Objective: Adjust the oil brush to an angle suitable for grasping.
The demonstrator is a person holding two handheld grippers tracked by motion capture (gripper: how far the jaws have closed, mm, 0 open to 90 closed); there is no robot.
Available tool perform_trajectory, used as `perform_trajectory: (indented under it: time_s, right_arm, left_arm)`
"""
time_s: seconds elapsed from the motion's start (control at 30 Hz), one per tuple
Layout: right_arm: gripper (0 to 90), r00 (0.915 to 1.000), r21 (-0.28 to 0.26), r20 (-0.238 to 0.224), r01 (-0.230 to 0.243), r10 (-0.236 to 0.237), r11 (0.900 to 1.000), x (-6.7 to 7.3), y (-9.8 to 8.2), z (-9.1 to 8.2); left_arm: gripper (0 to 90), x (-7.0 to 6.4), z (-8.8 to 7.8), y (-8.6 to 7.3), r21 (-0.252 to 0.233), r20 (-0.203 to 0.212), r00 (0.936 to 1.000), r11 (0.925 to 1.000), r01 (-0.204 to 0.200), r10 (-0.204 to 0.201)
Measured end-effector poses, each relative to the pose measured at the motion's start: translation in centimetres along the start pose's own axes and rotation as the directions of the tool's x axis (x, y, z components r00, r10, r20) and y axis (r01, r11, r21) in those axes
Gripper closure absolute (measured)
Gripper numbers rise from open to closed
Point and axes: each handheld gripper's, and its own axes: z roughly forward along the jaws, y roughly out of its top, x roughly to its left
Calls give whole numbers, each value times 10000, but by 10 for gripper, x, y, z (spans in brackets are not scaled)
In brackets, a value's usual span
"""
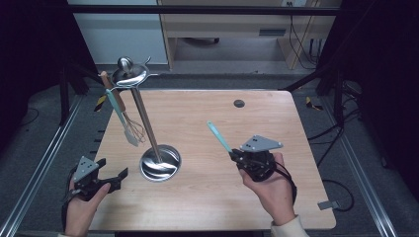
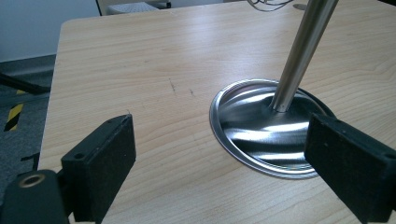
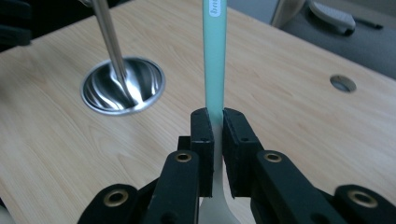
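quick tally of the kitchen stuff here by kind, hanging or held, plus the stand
Teal-handled utensils: 2, one hanging on the stand, one held in the right gripper
Whisks: 1, with a wooden handle, hanging
Metal stands: 1
Total: 4

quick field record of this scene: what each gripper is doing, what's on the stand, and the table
right gripper: shut on the teal utensil, handle pointing away from the hand
left gripper: open, nothing between the jaws, near the stand base
utensil stand: upright steel pole on a round base, hooks at the top
hanging on stand: teal spatula and a whisk with a wooden handle
table: light wood, round cable hole near the far edge
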Motion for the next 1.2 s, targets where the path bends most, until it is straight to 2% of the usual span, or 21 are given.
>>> perform_trajectory:
  time_s: [0.33, 0.77, 1.2]
  right_arm:
    - [836, 9971, -1096, -521, 499, -558, 9927, 40, 40, 3]
    - [837, 9923, -2037, -806, 756, -937, 9761, 68, 66, -1]
    - [837, 9885, -3278, -567, 1140, -1400, 9378, 91, 93, -26]
  left_arm:
    - [86, 1, -2, 0, -35, -5, 10000, 10000, -2, 2]
    - [86, 1, -3, 0, -64, -5, 10000, 10000, 21, -21]
    - [86, 1, -3, 1, -94, 11, 10000, 9999, 47, -47]
